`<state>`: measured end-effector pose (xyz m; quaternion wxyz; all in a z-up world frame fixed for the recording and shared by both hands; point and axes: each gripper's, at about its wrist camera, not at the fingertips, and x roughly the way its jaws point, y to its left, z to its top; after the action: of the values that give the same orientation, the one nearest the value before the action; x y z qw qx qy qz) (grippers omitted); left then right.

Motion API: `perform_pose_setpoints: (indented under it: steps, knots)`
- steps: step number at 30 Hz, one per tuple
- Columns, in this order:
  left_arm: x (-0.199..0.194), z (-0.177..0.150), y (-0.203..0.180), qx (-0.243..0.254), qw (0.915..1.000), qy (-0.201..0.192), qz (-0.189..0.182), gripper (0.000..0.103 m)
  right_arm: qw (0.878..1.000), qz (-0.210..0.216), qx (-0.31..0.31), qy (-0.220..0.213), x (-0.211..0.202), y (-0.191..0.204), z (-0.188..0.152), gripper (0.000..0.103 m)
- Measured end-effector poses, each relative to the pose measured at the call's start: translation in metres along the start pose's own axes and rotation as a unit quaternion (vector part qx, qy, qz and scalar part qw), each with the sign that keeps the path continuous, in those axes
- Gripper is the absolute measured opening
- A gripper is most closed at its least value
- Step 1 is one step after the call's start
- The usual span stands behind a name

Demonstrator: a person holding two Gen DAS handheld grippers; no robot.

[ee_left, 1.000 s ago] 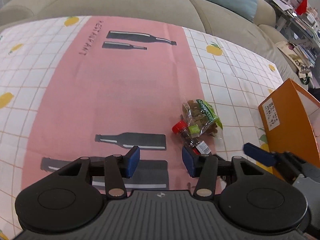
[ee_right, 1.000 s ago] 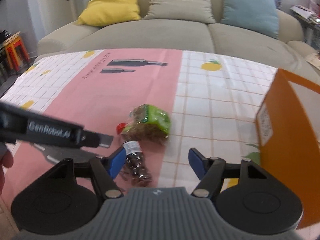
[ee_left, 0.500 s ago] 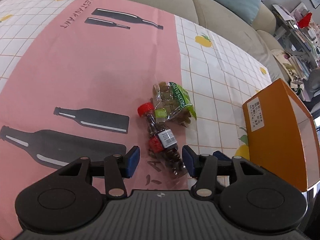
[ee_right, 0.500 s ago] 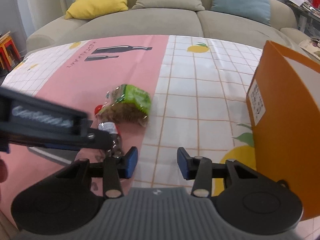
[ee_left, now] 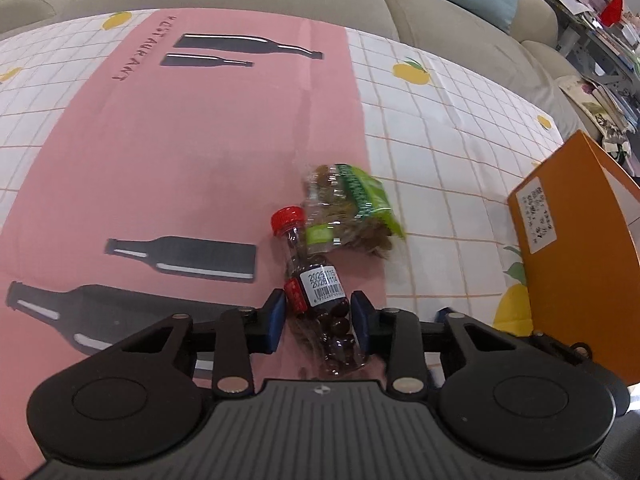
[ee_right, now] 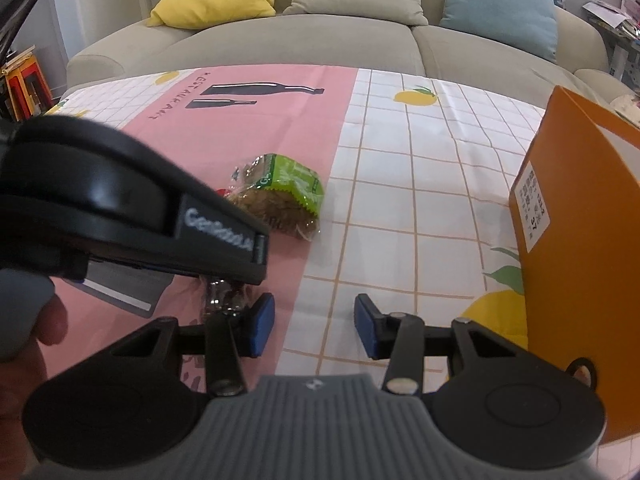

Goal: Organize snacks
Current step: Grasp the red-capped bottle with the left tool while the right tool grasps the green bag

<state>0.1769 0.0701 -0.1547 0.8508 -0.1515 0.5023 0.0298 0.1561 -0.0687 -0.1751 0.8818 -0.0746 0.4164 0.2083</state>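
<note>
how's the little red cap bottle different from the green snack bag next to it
The bottle is a slim clear cylinder with a red cap and a barcode label; the bag is a soft, crumpled pouch with a green printed panel. The bottle holds dark glossy round pieces; the bag holds lighter brown bits. The bottle lies between the closing left tongs; the bag lies free, with no tongs around it. Both are see-through and lie on the tablecloth, apparently touching near the cap.

The left gripper [ee_left: 319, 322] is closing its jaws on a small red-capped bottle [ee_left: 320, 300] lying on the tablecloth [ee_left: 200, 152], beside a snack bag [ee_left: 348, 210] and near an orange box [ee_left: 576, 248].
</note>
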Motion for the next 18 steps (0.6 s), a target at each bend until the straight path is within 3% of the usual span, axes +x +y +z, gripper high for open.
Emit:
perform_pose_setpoints:
  steps: [3, 9, 12, 14, 18]
  knots:
    - [-0.005, 0.001, 0.014, -0.002, 0.9996, -0.009, 0.025, 0.036, 1.0, -0.004, -0.007, -0.005, -0.001, 0.0, 0.0, 0.043]
    - [-0.01, 0.011, 0.045, -0.032, 0.9986, -0.011, 0.04, 0.036, 1.0, 0.002, 0.008, -0.03, -0.007, 0.0, 0.017, 0.044]
    - [-0.01, 0.015, 0.054, -0.038, 0.9985, -0.012, 0.037, 0.036, 0.998, 0.01, 0.038, -0.052, -0.013, -0.003, 0.03, 0.048]
    - [-0.009, 0.015, 0.055, -0.04, 0.9985, -0.012, 0.033, 0.036, 0.996, 0.013, 0.049, -0.068, -0.014, -0.003, 0.04, 0.059]
    - [-0.008, 0.013, 0.055, -0.039, 0.9988, -0.014, 0.027, 0.035, 0.995, 0.017, 0.059, -0.073, -0.003, 0.0, 0.06, 0.06]
